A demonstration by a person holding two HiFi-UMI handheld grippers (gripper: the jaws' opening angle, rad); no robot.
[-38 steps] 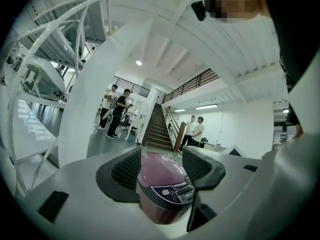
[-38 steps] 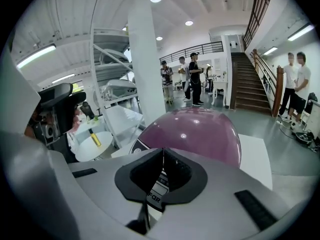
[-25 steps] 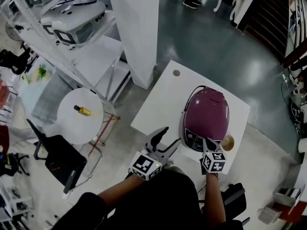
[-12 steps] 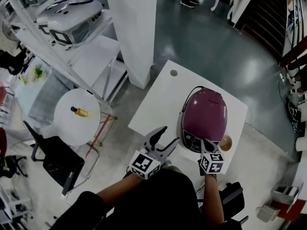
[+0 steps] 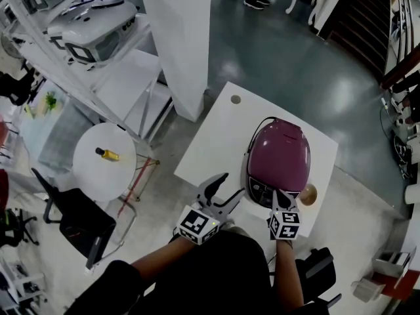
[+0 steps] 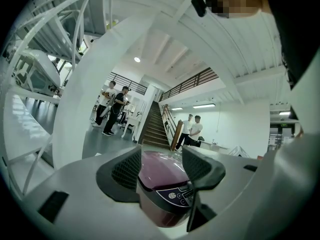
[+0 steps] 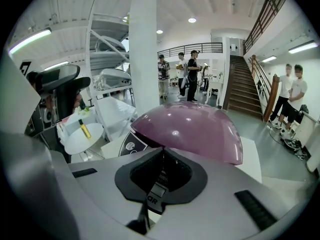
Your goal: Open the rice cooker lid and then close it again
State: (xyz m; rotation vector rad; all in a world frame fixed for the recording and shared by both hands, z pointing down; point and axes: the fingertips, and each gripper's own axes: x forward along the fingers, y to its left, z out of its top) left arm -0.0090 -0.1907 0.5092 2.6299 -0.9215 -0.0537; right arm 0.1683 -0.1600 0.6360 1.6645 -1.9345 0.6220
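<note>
A purple rice cooker point(image 5: 279, 156) stands on a white table point(image 5: 210, 143) with its lid down. My left gripper point(image 5: 231, 185) is open at the cooker's front left corner, apart from it. In the left gripper view the cooker point(image 6: 160, 169) shows between the spread fingers point(image 6: 122, 174), with nothing gripped. My right gripper point(image 5: 279, 197) is shut, and its tips rest at the control panel on the cooker's front. In the right gripper view the closed jaws of my right gripper point(image 7: 161, 156) point at the lid's front edge point(image 7: 190, 129). Whether they touch it is hidden.
A small tan cup point(image 5: 308, 193) sits at the cooker's right. A round white side table point(image 5: 85, 169) carrying a yellow bottle point(image 5: 108, 154) stands to the left, with a black chair point(image 5: 79, 218) below it. A white column point(image 5: 180, 38) rises behind the table. People stand by a staircase point(image 7: 245, 84).
The head view has drifted slightly. Both grippers keep their places by the cooker, and the lid stays down.
</note>
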